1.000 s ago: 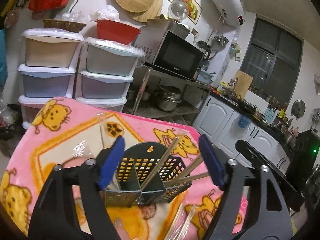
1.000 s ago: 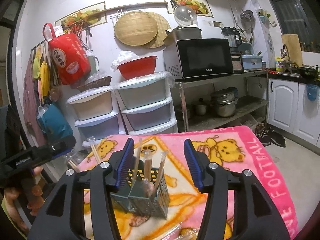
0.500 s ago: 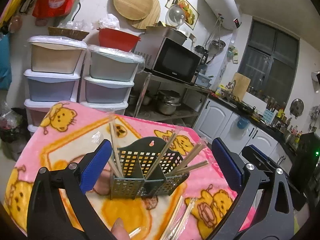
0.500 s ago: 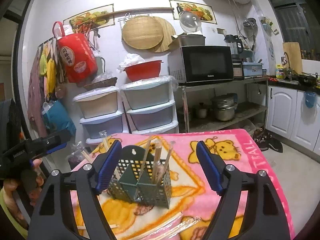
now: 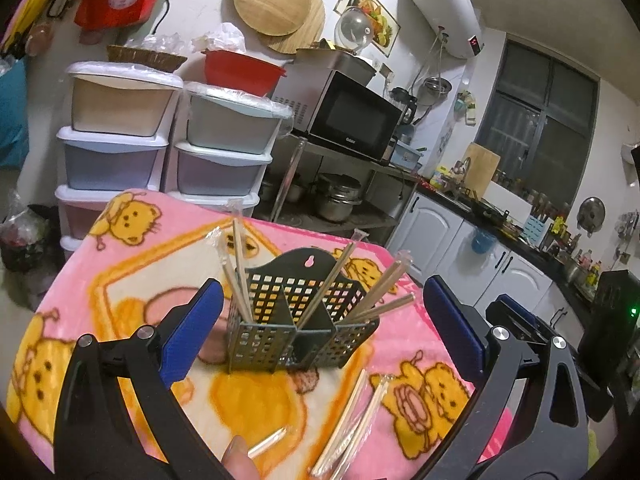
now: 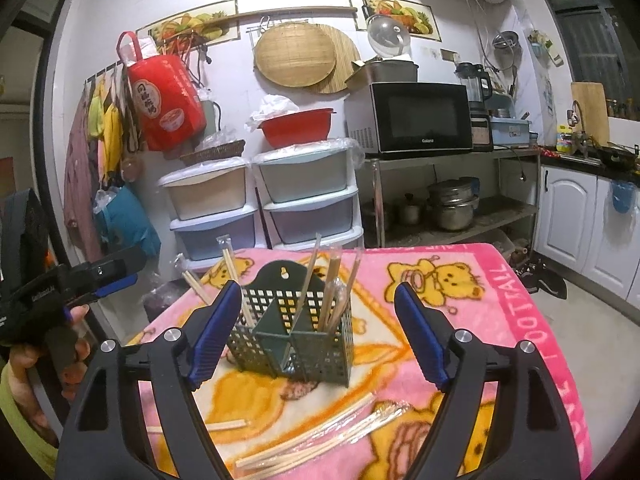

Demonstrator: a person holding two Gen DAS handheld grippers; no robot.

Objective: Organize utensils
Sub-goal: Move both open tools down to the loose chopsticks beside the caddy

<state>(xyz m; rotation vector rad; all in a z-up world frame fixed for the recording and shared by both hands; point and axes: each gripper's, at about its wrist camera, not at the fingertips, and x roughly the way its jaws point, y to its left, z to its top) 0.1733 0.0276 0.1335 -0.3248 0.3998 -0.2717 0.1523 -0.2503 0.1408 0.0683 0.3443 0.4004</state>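
Note:
A dark green perforated utensil caddy stands on the pink bear-print blanket. Plastic-wrapped wooden chopsticks lean out of its compartments. More wrapped chopsticks lie loose on the blanket in front of it. My left gripper is wide open, its blue pads either side of the caddy and clear of it. My right gripper is open too, short of the caddy, with nothing held.
Stacked plastic drawers and a metal shelf with a microwave and pots stand behind the table. White cabinets run along the right. The left gripper's body shows in the right wrist view, hand-held at the table's left edge.
Both grippers have opened wider and drawn back from the caddy. The chopsticks that were between their jaws now stand in the caddy's compartments.

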